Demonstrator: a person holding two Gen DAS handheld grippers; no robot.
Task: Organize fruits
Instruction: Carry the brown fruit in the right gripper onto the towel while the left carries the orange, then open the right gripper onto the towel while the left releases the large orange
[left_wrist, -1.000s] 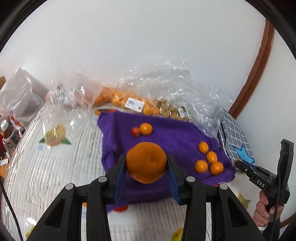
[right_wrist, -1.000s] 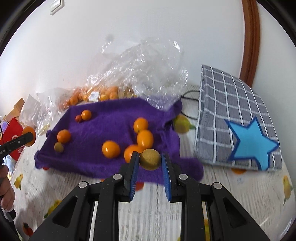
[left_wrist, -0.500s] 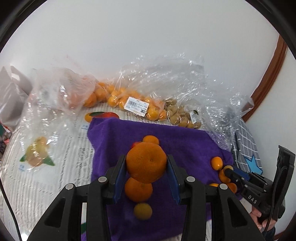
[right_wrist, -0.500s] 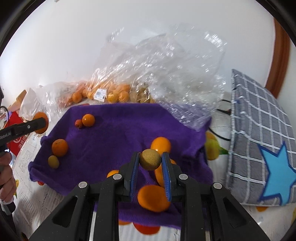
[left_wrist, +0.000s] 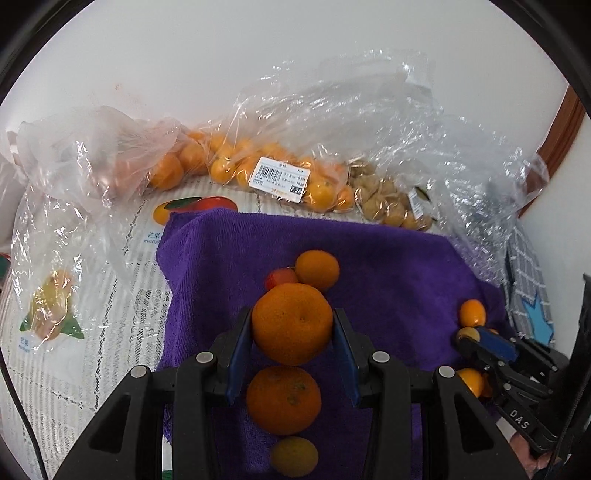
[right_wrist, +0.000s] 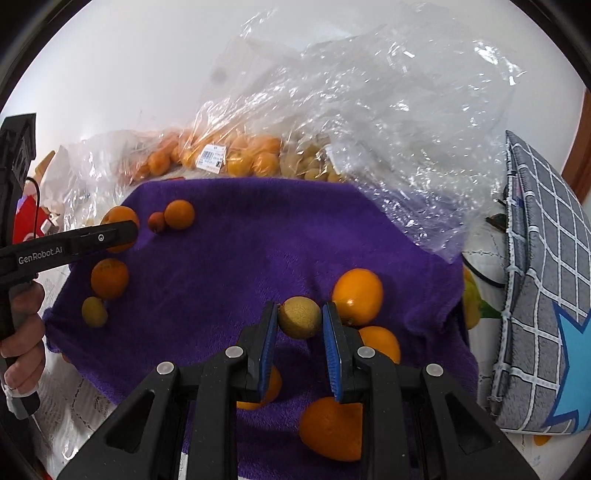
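Lettering "GenRobot.AI" marks left gripper (right_wrist: 114, 236), clamped on tangerine (left_wrist: 291, 325).

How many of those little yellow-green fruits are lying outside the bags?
2. One yellow-green fruit sits gripped in the right claw; a second fruit lies on the purple towel near its left edge. Others may be hidden.

On the towel (left_wrist: 388, 273) mid-frame, my left claw (left_wrist: 291, 330) holds a mandarin (left_wrist: 291, 328); bagged fruit (left_wrist: 280, 177) lies behind, upper centre.
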